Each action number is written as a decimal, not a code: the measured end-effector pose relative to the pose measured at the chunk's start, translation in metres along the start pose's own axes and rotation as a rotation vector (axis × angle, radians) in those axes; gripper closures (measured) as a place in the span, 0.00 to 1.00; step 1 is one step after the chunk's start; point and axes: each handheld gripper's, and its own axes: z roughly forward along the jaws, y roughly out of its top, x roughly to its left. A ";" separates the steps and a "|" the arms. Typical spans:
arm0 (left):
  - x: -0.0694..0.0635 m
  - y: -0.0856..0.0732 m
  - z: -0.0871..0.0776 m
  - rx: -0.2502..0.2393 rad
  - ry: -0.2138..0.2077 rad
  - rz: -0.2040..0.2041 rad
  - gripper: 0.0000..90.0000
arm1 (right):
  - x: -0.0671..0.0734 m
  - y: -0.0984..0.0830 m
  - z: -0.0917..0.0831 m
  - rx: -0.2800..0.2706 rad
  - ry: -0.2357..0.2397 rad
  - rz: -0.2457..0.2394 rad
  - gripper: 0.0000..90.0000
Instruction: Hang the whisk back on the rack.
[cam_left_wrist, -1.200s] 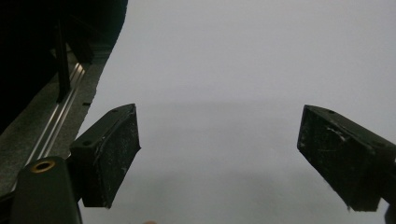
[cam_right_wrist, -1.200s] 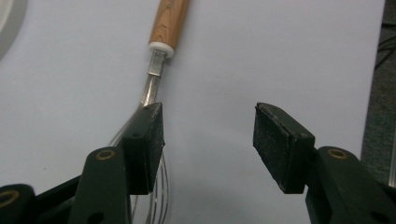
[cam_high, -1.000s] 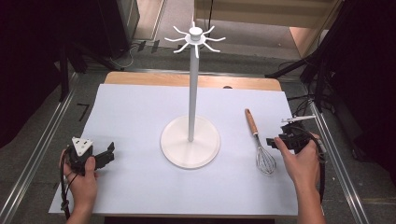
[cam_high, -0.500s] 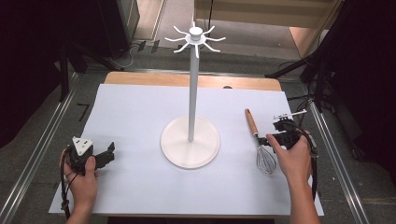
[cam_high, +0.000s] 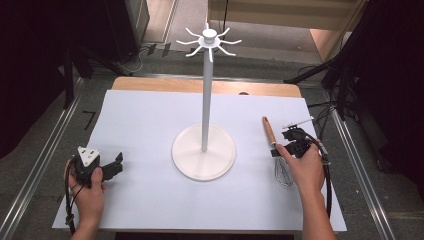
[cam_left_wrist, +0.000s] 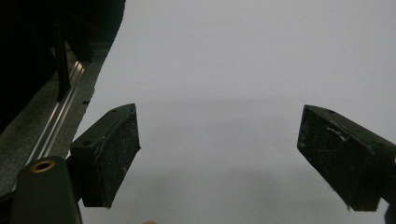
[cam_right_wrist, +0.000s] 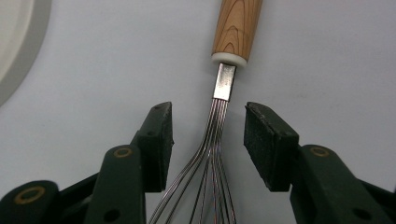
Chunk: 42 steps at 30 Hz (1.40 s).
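Right gripper (cam_high: 289, 145), hand low over the counter (cam_high: 140, 125), jaws parted astride the wire neck of the whisk (cam_right_wrist: 223, 84) lying right of the stand (cam_high: 204, 150), untouched; left gripper (cam_high: 102, 167) wide open, empty, at the front-left.

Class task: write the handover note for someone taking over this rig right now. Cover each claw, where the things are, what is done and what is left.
Right claw: open, jaws either side of the whisk wires just below its wooden handle, not yet closed.
Left claw: open, holding nothing, over bare white table at the front left.
Whisk lies flat on the table, right of the white hook stand, handle pointing away from the person.
Done: right claw lined up on the whisk.
Left: close, lift, probably hang it on the stand's hooks.
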 end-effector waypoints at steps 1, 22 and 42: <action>0.000 0.000 0.000 0.000 0.000 0.000 0.15 | 0.000 0.000 0.000 0.000 0.000 0.000 0.63; 0.000 0.000 0.000 -0.001 0.001 0.005 0.15 | 0.009 0.003 0.015 0.088 -0.078 0.053 0.88; -0.001 0.000 0.000 0.002 0.003 0.006 0.15 | 0.016 -0.015 0.005 -0.080 -0.070 -0.023 0.93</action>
